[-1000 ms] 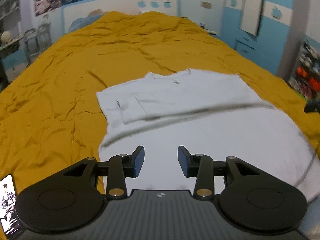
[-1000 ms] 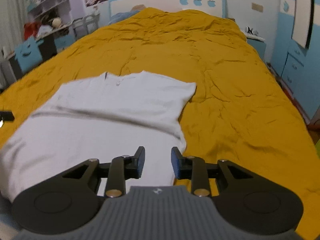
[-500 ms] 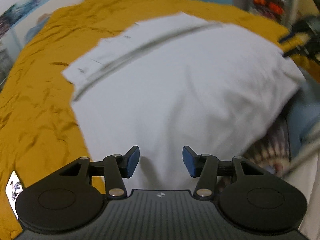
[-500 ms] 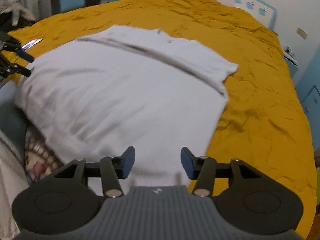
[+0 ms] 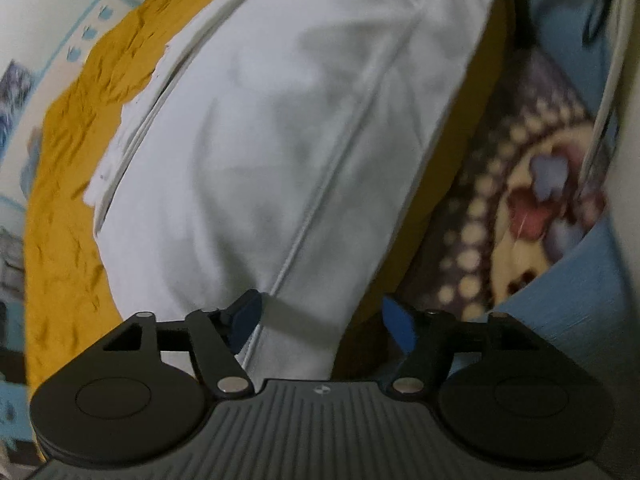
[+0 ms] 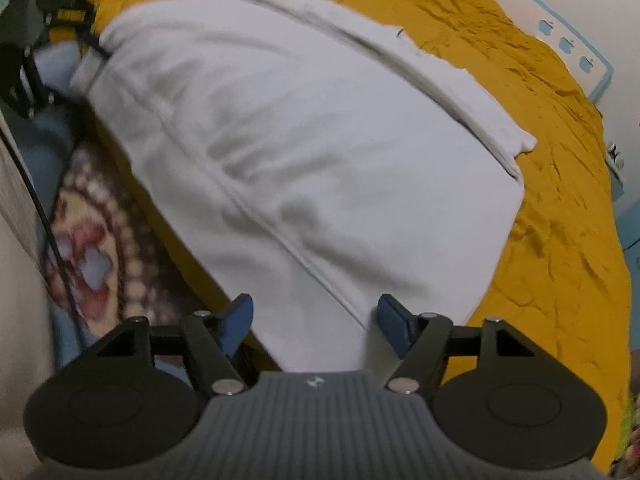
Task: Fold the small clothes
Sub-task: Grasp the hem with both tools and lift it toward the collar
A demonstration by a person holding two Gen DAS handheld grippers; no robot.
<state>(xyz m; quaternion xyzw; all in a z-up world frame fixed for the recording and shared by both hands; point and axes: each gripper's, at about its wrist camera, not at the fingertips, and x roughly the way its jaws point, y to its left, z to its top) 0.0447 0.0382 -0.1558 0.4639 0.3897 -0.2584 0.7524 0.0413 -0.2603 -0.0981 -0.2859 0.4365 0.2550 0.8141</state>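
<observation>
Garment: white shirt (image 6: 320,152) lies flat on mustard bedspread (image 6: 560,240), filling frame centre. Left gripper (image 5: 322,322) and right gripper (image 6: 314,322) jaws opening wide, pads clear of the hem below them.

left hand-held gripper (image 5: 320,322) opening over white garment (image 5: 280,140), mustard bedspread (image 5: 68,208)

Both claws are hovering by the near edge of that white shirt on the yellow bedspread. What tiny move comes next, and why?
Probably lower both onto the hem. The left gripper and right gripper are opening, each straddling a near corner of the white shirt without pressing it. Its far part is already folded.
</observation>
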